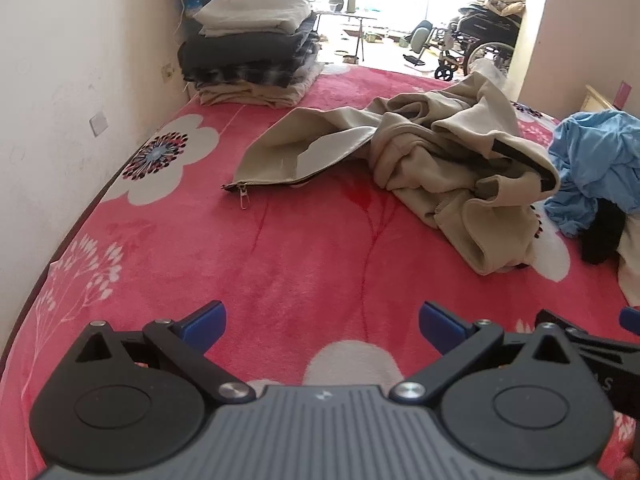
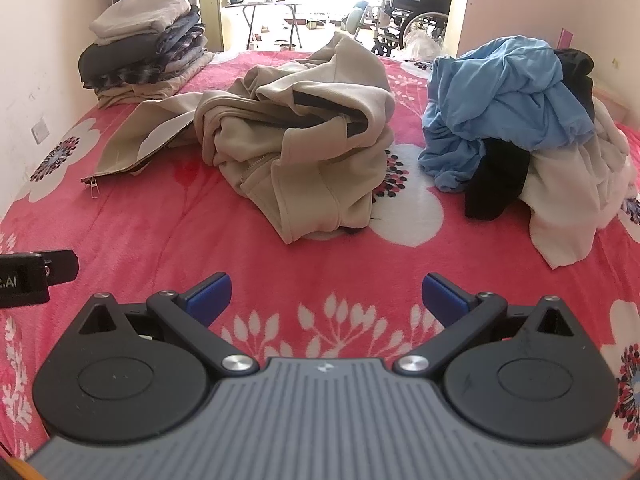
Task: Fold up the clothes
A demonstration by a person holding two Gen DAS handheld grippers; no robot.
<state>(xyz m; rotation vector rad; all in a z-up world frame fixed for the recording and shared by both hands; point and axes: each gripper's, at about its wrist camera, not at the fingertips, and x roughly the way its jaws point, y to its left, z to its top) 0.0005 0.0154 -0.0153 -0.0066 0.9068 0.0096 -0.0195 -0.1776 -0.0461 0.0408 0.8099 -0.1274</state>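
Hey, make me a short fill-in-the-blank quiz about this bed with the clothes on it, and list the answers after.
1. The beige zip-up jacket lies crumpled on a pink blanket printed with white ____.
2. The light blue garment sits on the unsorted heap, above a ____ garment.
3. The stack of folded clothes stands against the ____.
4. Both the left gripper and the right gripper have their fingers ____.

Answers: flowers; black; wall; open

My bed's pink floral blanket (image 2: pixel 160 240) carries a crumpled beige zip jacket (image 2: pixel 296 140) mid-bed, a folded stack (image 2: pixel 140 52) far left, and a blue-black-white heap (image 2: pixel 520 120) right.
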